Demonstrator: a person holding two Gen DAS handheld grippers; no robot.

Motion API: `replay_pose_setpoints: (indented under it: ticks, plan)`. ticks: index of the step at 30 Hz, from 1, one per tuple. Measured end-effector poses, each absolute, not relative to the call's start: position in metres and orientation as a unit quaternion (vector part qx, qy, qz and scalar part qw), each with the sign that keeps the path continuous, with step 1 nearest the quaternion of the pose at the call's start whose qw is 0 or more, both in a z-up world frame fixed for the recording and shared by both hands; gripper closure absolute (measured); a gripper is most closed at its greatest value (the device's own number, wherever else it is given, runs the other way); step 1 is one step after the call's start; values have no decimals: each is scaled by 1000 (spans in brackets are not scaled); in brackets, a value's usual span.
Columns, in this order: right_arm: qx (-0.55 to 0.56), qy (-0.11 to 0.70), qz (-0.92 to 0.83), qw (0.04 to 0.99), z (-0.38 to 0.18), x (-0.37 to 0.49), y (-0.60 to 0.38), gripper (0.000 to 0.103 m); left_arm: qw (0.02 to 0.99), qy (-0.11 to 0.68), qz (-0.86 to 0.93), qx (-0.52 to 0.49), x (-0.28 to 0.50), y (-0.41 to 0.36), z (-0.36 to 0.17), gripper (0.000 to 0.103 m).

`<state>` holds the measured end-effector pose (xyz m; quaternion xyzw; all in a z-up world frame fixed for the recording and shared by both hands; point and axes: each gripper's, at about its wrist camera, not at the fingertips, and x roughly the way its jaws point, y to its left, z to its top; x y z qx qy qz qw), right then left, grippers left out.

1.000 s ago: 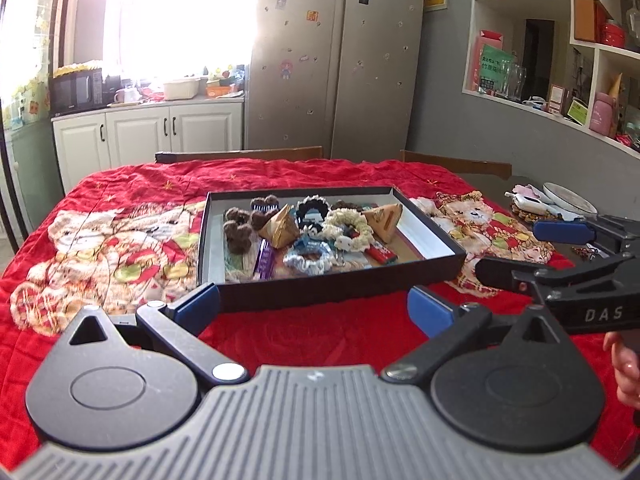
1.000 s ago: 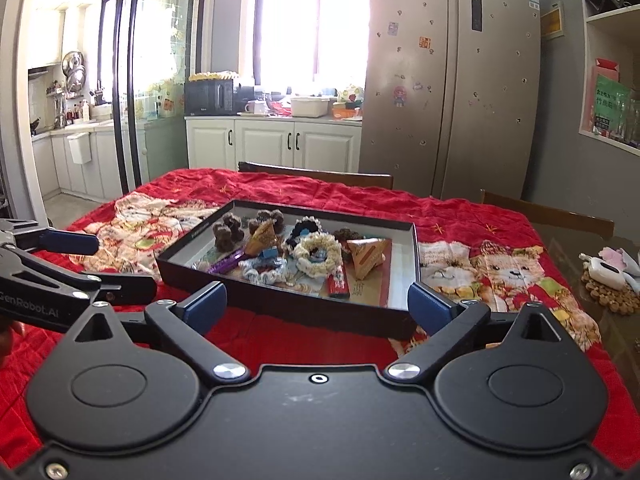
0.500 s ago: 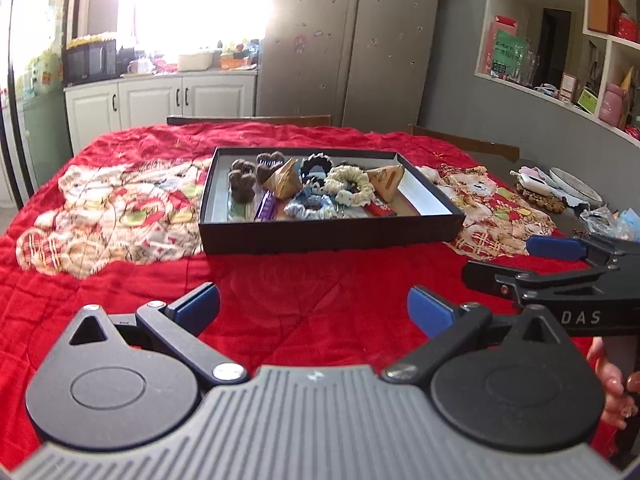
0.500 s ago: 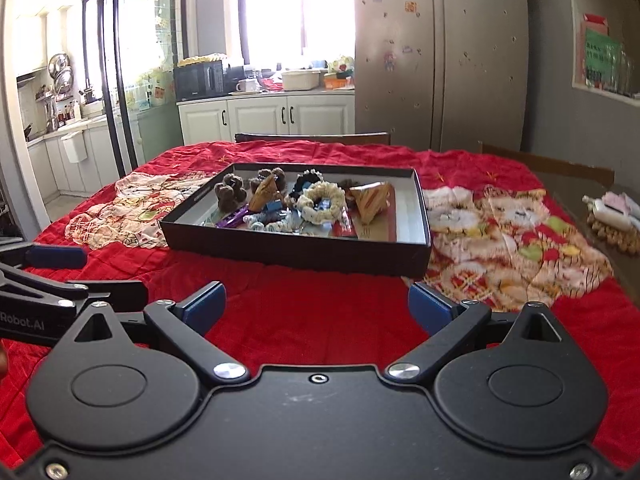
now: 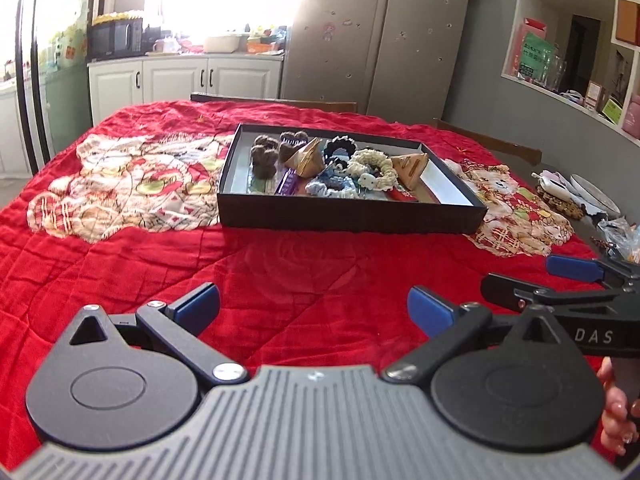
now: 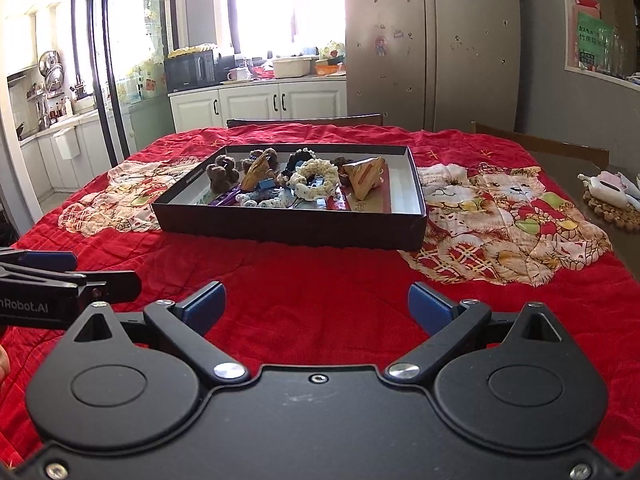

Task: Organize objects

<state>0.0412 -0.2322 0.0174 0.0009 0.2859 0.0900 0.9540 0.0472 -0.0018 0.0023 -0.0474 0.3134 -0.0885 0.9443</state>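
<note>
Red quilted cloth (image 6: 320, 280) lies loose under my empty, spread left tongs (image 5: 312, 304) and right tongs (image 6: 316, 300); reaching the far box (image 6: 288, 228), seemingly crammed, I may snag it.

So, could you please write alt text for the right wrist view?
An open right gripper hovers empty over a red quilt, facing a black tray of crocheted scrunchies and small trinkets. The left gripper shows at the left edge.

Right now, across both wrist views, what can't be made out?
- Floor of the black box: near wall and piled items hide it, both views.
- Flat items under the white scrunchie: overlapped, too small.
- Right tongs in left view: cut off by the frame edge.
- Countertop by the window: washed out by glare.
</note>
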Motion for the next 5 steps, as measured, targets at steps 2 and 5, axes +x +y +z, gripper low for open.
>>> replay_pose_setpoints:
  ticks: [2,5]
  plan:
    - [0,285,89,954,17,41,-232,5,942,318,-89,-57,48,0,0,0]
    - [2,286,90,954,16,42,-232,5,940,322,-90,-63,49,1,-2,0]
